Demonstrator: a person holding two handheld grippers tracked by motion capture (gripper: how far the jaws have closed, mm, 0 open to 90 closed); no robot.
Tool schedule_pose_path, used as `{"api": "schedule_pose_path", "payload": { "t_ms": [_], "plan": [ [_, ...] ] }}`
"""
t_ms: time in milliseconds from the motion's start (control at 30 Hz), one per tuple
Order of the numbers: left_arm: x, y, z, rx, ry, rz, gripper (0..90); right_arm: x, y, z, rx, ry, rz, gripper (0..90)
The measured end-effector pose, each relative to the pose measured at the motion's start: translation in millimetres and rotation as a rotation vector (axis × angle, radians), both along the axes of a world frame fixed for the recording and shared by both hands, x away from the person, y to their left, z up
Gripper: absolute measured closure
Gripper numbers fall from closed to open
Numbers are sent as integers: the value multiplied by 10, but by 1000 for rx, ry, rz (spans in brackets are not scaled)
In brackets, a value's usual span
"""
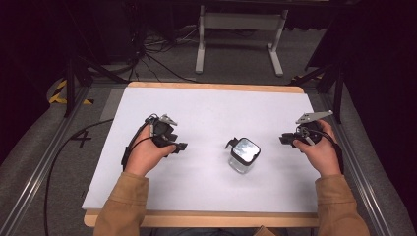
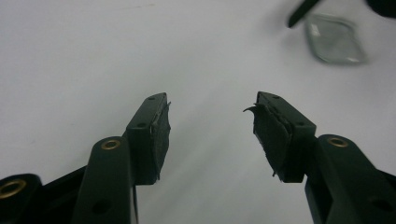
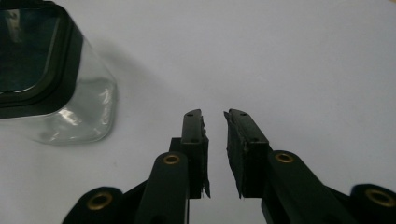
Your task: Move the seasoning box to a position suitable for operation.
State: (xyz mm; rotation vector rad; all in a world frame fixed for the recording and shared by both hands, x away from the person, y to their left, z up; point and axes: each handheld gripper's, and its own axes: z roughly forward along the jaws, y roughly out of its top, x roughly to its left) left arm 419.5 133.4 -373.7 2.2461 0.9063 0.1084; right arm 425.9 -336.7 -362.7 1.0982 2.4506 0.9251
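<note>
A clear square jar (image 1: 243, 156) with a black-rimmed lid stands upright near the middle of the white table top (image 1: 206, 103). A small black latch sticks out at its left. My left gripper (image 1: 181, 146) rests left of the jar, jaws pointing toward it. In the left gripper view this gripper (image 2: 210, 112) is wide open and empty, and the jar (image 2: 334, 39) sits blurred at the upper right. My right gripper (image 1: 284, 139) is right of the jar, a short way off. In the right gripper view its jaws (image 3: 215, 119) stand a narrow gap apart, empty, with the jar (image 3: 51, 84) at upper left.
A white metal stand (image 1: 241, 29) and loose cables (image 1: 147, 49) lie on the grey floor beyond the table's far edge. Aluminium rails (image 1: 39, 172) run along both sides of the table. Bare white surface surrounds the jar.
</note>
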Motion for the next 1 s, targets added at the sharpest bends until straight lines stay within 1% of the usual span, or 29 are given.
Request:
{"api": "schedule_pose_path", "payload": {
  "t_ms": [33, 67, 100, 133, 167, 233, 267, 300, 333, 400, 433, 467, 533, 633, 700, 733, 767, 800, 867, 1000],
  "plan": [
    [-45, 65, 16, -25, 12, -6, 470, -24, -7, -7, 29, 19, 14, 789],
    [-69, 110, 26, -7, 1, -8, 454, -42, -16, -21, 55, 38, 11, 798],
    [-89, 145, 32, 9, -19, 2, 434, -59, -21, -29, 66, 47, 3, 814],
    [-108, 172, 42, 16, -25, 25, 434, -74, -21, -36, 63, 41, 1, 826],
    [-121, 189, 51, 18, -32, 40, 431, -94, -10, -39, 67, 45, -4, 842],
    [-137, 195, 65, 30, -38, 44, 426, -115, 20, -46, 62, 41, 15, 892],
    [-152, 176, 68, 25, -24, 40, 427, -121, 36, -47, 58, 41, 21, 900],
    [-158, 162, 75, 34, -21, 35, 424, -127, 59, -43, 59, 43, 30, 900],
    [-158, 162, 75, 34, -21, 35, 416, -127, 59, -43, 59, 43, 30, 900],
    [-167, 133, 75, 36, -24, 33, 407, -123, 90, -45, 49, 39, 56, 900],
    [-173, 110, 83, 32, -28, 28, 402, -117, 112, -53, 55, 49, 78, 900],
    [-172, 102, 91, 28, -36, 20, 399, -114, 117, -58, 57, 51, 85, 900],
    [-181, 89, 97, 22, -34, 13, 395, -111, 130, -69, 63, 51, 93, 900],
    [-193, 77, 99, 19, -39, 6, 379, -110, 190, -115, 89, 65, 118, 875],
    [-197, 78, 105, 27, -47, 4, 368, -110, 234, -140, 76, 75, 137, 882],
    [-200, 74, 103, 23, -55, 4, 363, -108, 254, -153, 69, 75, 147, 893],
    [-204, 71, 106, 19, -55, 3, 359, -109, 278, -165, 71, 79, 162, 897],
    [-206, 70, 115, 25, -51, -3, 357, -112, 307, -180, 79, 89, 177, 898],
    [-203, 56, 106, 18, -55, -10, 354, -104, 371, -220, 75, 96, 210, 898],
    [-200, 29, 88, 24, -48, -12, 342, -87, 449, -310, 76, 115, 237, 898]
  ]
}}
